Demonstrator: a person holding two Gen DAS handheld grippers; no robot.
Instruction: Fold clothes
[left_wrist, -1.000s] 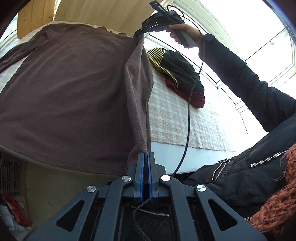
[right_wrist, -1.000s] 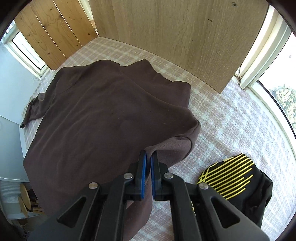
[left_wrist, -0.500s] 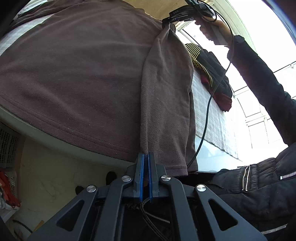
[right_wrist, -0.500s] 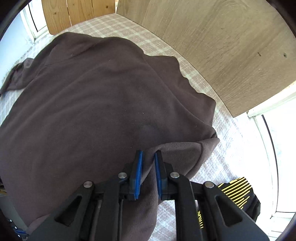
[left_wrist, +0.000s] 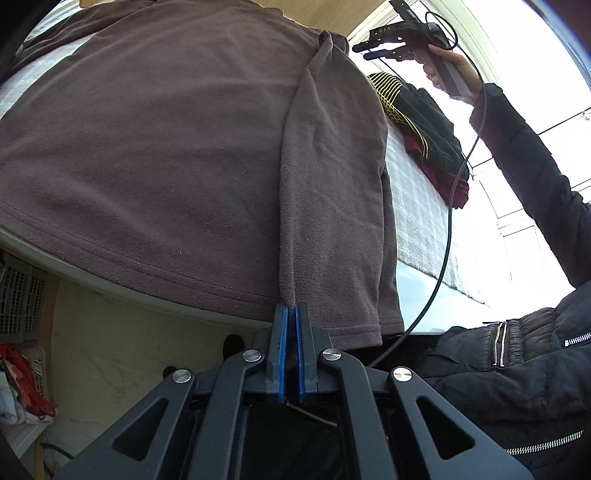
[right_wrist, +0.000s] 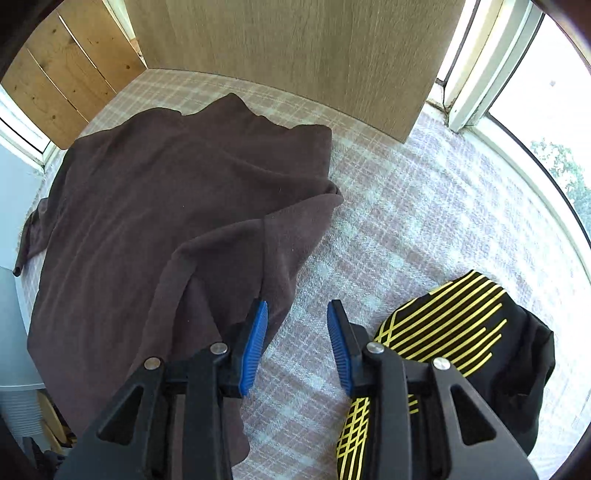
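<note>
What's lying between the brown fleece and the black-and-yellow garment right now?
Only bare checked cloth separates the brown fleece from the black-and-yellow garment, seen in the right wrist view.

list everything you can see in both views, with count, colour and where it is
fleece top: 1, brown, spread on the checked cloth, hem hanging over the near edge, right side folded inward
checked cloth: 1, pale pink and white, covering the surface
striped garment: 1, black with yellow lines, bunched on the cloth right of the fleece top
red garment: 1, dark red, under the striped garment
wooden panel: 1, light oak, upright behind the cloth
crate: 1, grey, below the surface at left
left gripper: 1, black with blue pads, shut on the fleece top at its hem
right gripper: 1, black with blue pads, open above the cloth beside the fold
right hand: 1, holding the right gripper's handle
</note>
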